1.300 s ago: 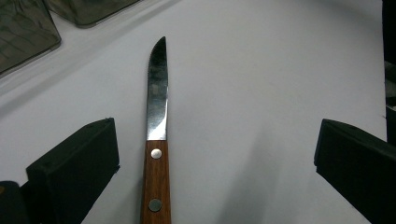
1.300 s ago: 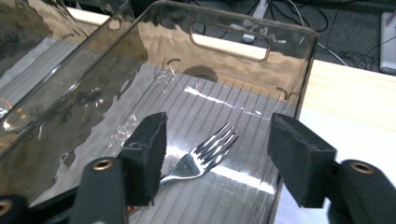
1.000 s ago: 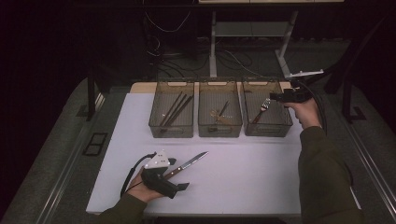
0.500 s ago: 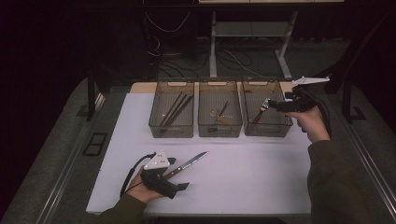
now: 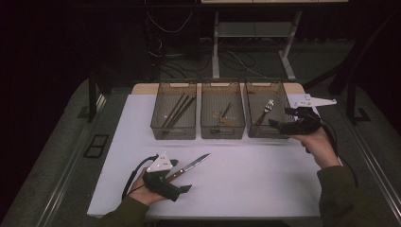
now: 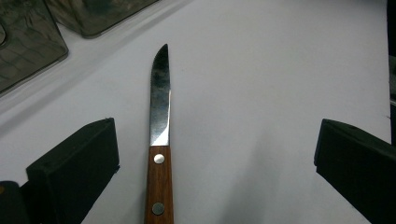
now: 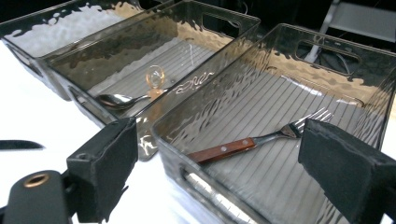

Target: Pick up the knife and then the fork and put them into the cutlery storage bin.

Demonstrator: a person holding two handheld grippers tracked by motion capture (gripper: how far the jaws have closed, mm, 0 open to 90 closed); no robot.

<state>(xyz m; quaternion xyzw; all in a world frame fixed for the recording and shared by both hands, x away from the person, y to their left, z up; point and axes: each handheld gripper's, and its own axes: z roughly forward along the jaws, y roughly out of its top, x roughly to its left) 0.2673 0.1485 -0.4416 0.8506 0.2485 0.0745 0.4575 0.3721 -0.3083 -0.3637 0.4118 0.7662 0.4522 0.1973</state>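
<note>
The knife [image 6: 159, 140] has a bright, glossy metal blade, mottled with dark reflections, and a smooth reddish-brown wood handle set with two metal rivets. It lies on a matt white sheet [image 5: 246, 175], smooth like paper. The bins [image 7: 299, 107] are smoky, translucent plastic, glossy, with rippled walls and ribbed floors. The fork [image 7: 252, 142] has shiny metal tines and a wood handle with rivets. The spoon [image 7: 122, 99] is polished metal. The gripper pads [image 6: 74, 172] look matt black and slightly rough, like foam or rubber.
</note>
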